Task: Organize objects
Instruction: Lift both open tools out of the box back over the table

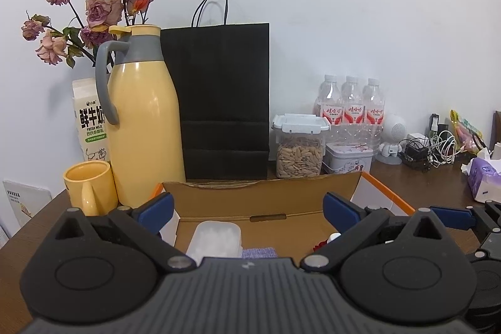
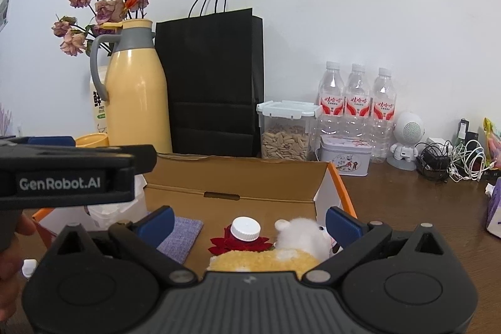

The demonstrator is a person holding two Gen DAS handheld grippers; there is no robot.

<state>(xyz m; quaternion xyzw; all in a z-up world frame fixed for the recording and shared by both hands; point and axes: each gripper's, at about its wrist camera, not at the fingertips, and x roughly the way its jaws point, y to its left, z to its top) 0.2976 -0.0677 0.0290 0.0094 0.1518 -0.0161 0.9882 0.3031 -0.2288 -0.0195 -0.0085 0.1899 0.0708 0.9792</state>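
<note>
Left wrist view: left claw (image 1: pixel 247 210) released, empty, above cardboard box (image 1: pixel 250 193) on counter (image 1: pixel 422 180); white container (image 1: pixel 216 240) below it. Right wrist view: right claw (image 2: pixel 249 221) released, empty; between its blue fingers (image 2: pixel 156 223), white-capped bottle (image 2: pixel 245 229) and plush toy (image 2: pixel 300 237) in the box.

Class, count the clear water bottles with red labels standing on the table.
3, side by side against the wall: left, middle, right, behind the seed container and tin.

Box (image 2: pixel 238 177): matt brown cardboard. Jug (image 1: pixel 144 115): glossy yellow plastic. Bag (image 1: pixel 225 96): matt black paper. Table (image 2: pixel 407 196): dark wood. Mat (image 2: pixel 181 235): woven cloth.
</note>
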